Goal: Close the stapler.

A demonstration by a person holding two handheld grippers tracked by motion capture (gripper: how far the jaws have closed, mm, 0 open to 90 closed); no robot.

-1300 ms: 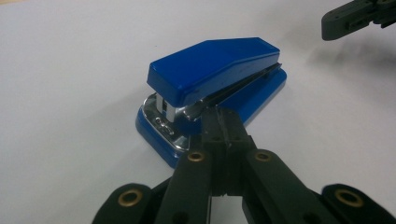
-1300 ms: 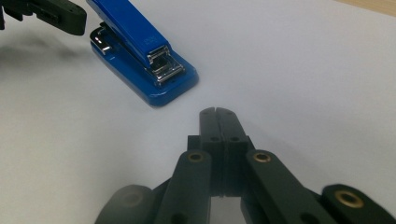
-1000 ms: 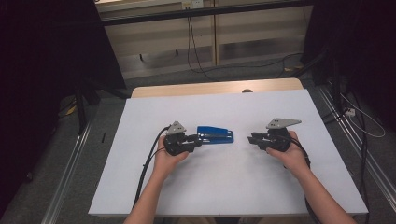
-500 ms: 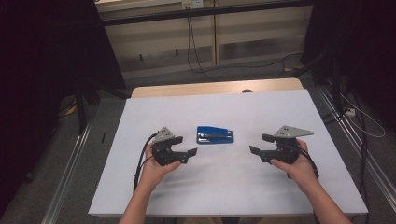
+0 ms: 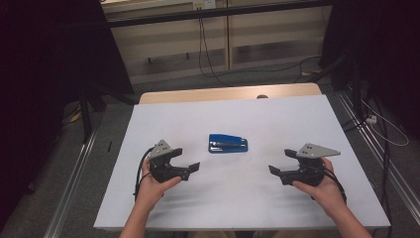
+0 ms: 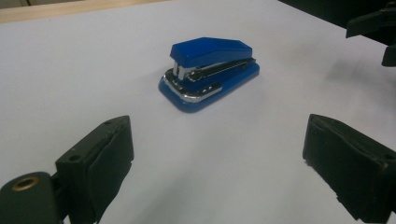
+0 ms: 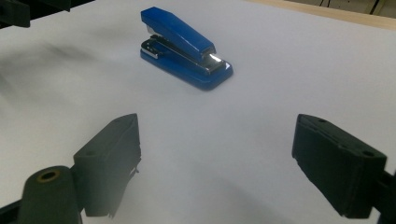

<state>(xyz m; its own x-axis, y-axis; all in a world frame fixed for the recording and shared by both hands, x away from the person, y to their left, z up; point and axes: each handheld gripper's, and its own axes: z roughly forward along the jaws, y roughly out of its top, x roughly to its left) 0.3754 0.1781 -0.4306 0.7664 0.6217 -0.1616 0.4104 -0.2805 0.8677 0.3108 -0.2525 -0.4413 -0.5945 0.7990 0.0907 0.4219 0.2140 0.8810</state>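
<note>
So both grippers are backing away from the blue stapler [image 5: 227, 144] right now. A second ago the left gripper [image 5: 190, 168] was right up against the stapler's left end and the right gripper [image 5: 275, 171] was just off its right end; now each is sitting well apart from it, one on either side and a bit nearer the person. Both sets of jaws have just been opening and are standing wide with nothing between them. The stapler is lying flat on the white table [image 5: 297, 119], roughly mid-table, where it was. I'm guessing it's been released and the handling is wrapping up. The left gripper view is showing the stapler's hinged rear end, while the right gripper view is catching its other end, which the high view isn't making out.
</note>
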